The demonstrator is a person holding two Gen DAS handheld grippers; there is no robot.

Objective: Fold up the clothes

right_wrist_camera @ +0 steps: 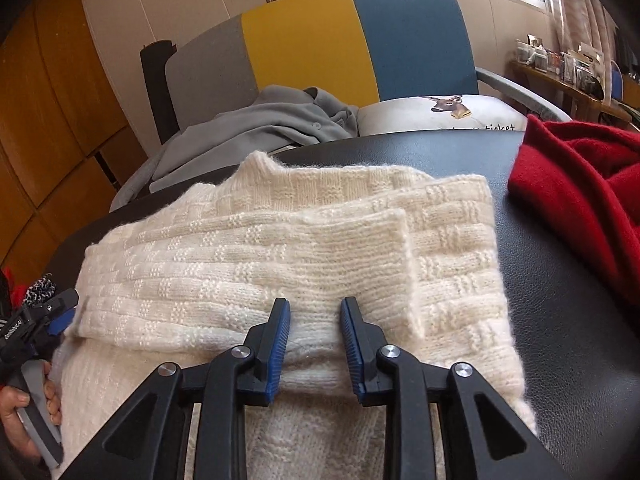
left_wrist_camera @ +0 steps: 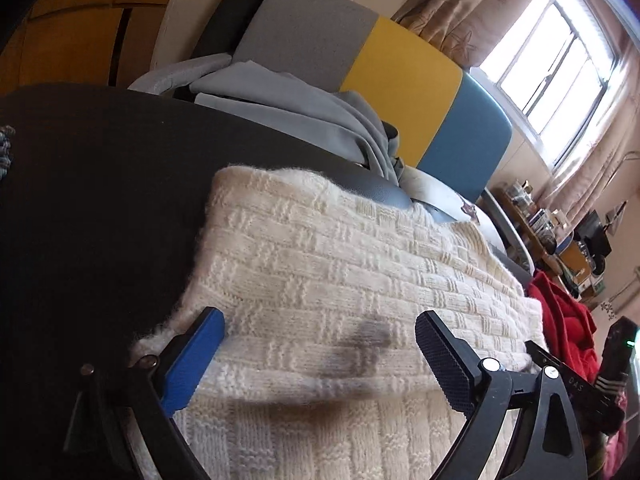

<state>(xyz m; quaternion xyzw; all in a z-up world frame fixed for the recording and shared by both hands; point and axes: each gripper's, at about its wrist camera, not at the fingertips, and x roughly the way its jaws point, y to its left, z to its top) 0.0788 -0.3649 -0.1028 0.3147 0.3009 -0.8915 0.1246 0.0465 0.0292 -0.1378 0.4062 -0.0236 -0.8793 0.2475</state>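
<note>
Sweater (right_wrist_camera: 280, 264) under both tools — left tool (left_wrist_camera: 320, 364) wide open, right tool (right_wrist_camera: 315, 344) narrowly parted, gripping nothing

Cream knit sweater (right_wrist_camera: 280, 256), basket-weave texture, lies flat on the black table (right_wrist_camera: 560, 280). One sleeve (right_wrist_camera: 248, 248) is folded across the body, cuff end toward the right. Near edge hangs over the table's front.
</note>
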